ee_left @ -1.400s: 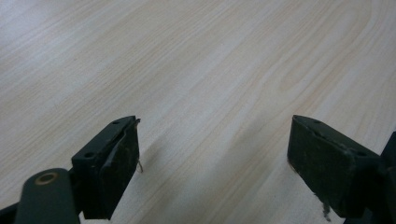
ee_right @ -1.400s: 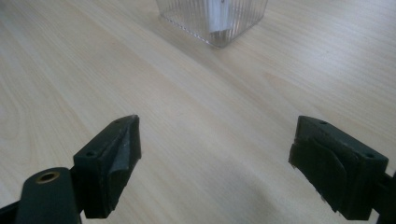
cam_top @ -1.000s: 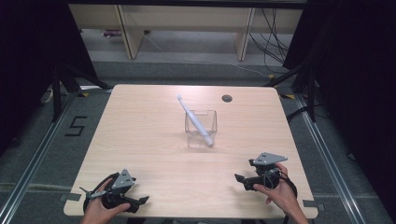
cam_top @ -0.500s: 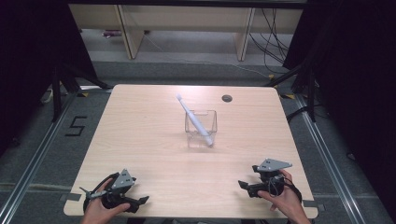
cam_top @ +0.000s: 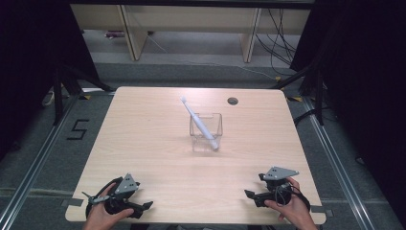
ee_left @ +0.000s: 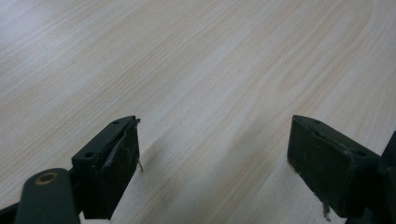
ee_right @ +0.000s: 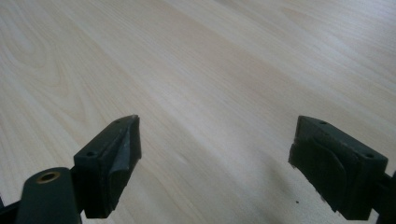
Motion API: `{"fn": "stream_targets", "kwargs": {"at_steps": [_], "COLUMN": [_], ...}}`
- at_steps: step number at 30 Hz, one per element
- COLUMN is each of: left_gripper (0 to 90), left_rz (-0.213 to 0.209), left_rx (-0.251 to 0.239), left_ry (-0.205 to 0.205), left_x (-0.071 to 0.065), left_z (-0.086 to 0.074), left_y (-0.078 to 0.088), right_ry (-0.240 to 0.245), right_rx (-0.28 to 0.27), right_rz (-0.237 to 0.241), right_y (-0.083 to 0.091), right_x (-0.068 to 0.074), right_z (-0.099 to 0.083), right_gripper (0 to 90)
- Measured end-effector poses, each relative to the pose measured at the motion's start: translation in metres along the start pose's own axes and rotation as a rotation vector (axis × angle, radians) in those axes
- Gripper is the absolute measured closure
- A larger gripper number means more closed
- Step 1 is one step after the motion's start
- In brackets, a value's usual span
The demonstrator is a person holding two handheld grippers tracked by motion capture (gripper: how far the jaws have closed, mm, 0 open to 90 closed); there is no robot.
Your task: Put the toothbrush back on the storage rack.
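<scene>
A white toothbrush (cam_top: 200, 124) leans in a clear square holder (cam_top: 206, 132) near the middle of the light wooden table (cam_top: 143, 129), its head sticking out up and to the left. My left gripper (cam_top: 143, 207) rests near the front left corner, held by a hand, and is open. In its own view my left gripper (ee_left: 212, 161) has jaws wide apart over bare wood. My right gripper (cam_top: 253, 195) sits near the front right edge in the other hand. In its own view the right gripper (ee_right: 215, 161) is open too, nothing between its jaws.
A round cable hole (cam_top: 232, 101) lies at the table's back right. Beyond the table stand shelf legs and cables on the floor (cam_top: 201, 52). A floor mark shaped like a 5 (cam_top: 78, 130) is to the left. Black curtains flank both sides.
The right gripper has drawn back toward the front edge and slightly right. The left gripper has stayed put.
</scene>
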State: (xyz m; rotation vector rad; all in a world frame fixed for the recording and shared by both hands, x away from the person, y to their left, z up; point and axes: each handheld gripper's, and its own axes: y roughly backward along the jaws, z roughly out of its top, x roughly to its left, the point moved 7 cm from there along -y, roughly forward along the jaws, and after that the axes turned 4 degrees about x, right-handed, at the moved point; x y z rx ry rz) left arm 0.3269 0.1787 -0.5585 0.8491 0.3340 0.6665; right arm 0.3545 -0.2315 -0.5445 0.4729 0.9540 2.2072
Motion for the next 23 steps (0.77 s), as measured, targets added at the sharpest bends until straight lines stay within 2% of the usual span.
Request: {"fn": "stream_targets", "kwargs": {"at_steps": [2, 5, 6, 10, 11, 16, 17, 18, 19, 20, 23], "left_gripper": [16.5, 16.5, 16.5, 16.5, 16.5, 16.5, 16.5, 16.5, 16.5, 16.5, 16.4], "left_rz": [0.001, -0.001, -0.002, -0.001, -0.001, -0.003, -0.003, -0.004, -0.004, -0.007, 0.0], "left_rx": [-0.004, -0.002, -0.003, -0.002, -0.002, -0.003, -0.002, -0.003, -0.001, -0.004, 0.004], "left_ry": [0.002, 0.002, 0.002, 0.002, 0.002, 0.001, -0.004, -0.001, 0.001, 0.005, -0.001], "left_x": [-0.0003, -0.0006, -0.0007, -0.0004, -0.0003, -0.0007, -0.0002, -0.0004, -0.0005, -0.0012, 0.0002], "left_z": [0.0002, 0.0005, 0.0006, 0.0004, 0.0004, 0.0007, 0.0008, 0.0009, 0.0006, 0.0004, 0.0], "left_y": [0.0003, 0.0004, 0.0002, 0.0002, 0.0003, 0.0002, -0.0001, -0.0005, -0.0008, -0.001, 0.0], "right_ry": [-0.003, -0.008, 0.007, -0.001, -0.017, 0.001, -0.016, 0.01, 0.01, 0.007, 0.004], "right_rx": [0.007, 0.011, 0.005, 0.009, 0.016, 0.017, 0.019, 0.002, 0.002, 0.003, 0.009], "right_rz": [0.018, 0.017, 0.0, 0.022, 0.018, 0.01, 0.013, 0.0, 0.0, 0.02, 0.005], "right_y": [-0.0013, -0.0019, -0.0017, -0.0027, -0.002, -0.0022, -0.0018, -0.0018, -0.0018, -0.0023, -0.0015], "right_x": [0.0012, 0.003, 0.0014, 0.0034, 0.0043, 0.0026, 0.0042, 0.0015, 0.0015, 0.0025, 0.0019], "right_z": [-0.0003, -0.0006, -0.0002, -0.0006, -0.0011, -0.001, -0.0013, 0.0, 0.0, 0.0001, -0.0002], "right_gripper": [16.4, 16.4, 16.4, 16.4, 16.4, 16.4, 16.4, 16.4, 16.4, 16.4, 16.4]}}
